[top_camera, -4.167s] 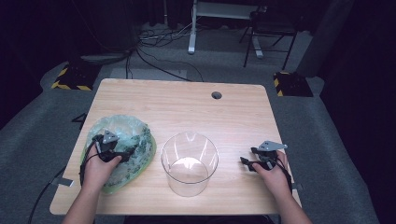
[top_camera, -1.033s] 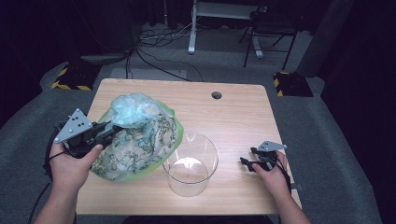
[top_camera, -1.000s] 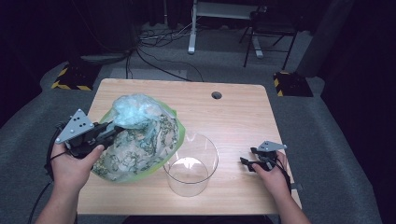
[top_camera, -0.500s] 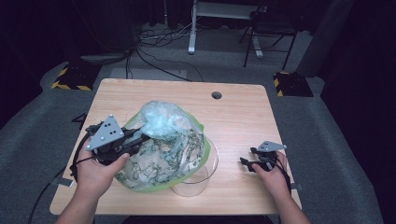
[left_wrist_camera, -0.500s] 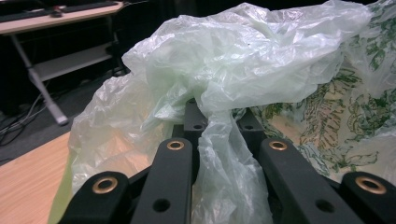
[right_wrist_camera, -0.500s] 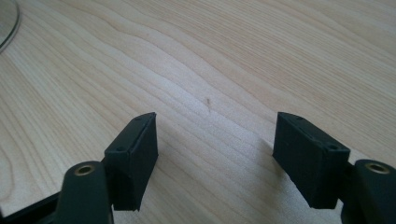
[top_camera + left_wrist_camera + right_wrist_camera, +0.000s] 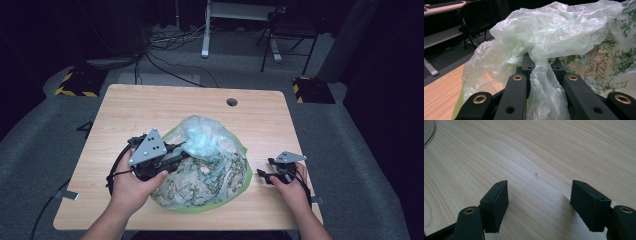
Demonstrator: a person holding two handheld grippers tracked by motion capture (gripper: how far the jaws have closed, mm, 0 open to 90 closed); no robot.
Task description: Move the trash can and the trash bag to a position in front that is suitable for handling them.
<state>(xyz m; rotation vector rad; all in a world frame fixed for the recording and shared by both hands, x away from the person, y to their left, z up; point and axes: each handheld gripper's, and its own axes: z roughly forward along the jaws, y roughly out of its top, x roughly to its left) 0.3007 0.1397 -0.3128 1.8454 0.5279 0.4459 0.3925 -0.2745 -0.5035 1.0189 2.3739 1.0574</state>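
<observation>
Left tongs (image 7: pixel 176 152) clenched on a gathered fold of the bag (image 7: pixel 205 167); fold seen pinched between the black jaws in the left gripper view (image 7: pixel 541 75), film bunched above them and spreading outward; grip taken at the gather, judged so as to carry the whole sheet without it slipping. Bag draped in a dome over the middle of the bench (image 7: pixel 150 110), near the front edge; thin translucent film, pale green, with a green leaf print on the lower part and a green rim along the front; judged to be covering something beneath, though nothing under the film can be made out.

Right tongs (image 7: pixel 262 172) released, nothing between the jaws; resting low at the right of the bench, well apart from the bag; wood grain plain between the jaws in the right gripper view (image 7: pixel 537 195); judged parked, out of the way of the working hand. Curved clear edge at the top left corner of that view (image 7: pixel 429 135); not identifiable.

Count: one bag; two tongs, one loaded, one idle; one bench; one round hole (image 7: pixel 231 102) near its far edge.
</observation>
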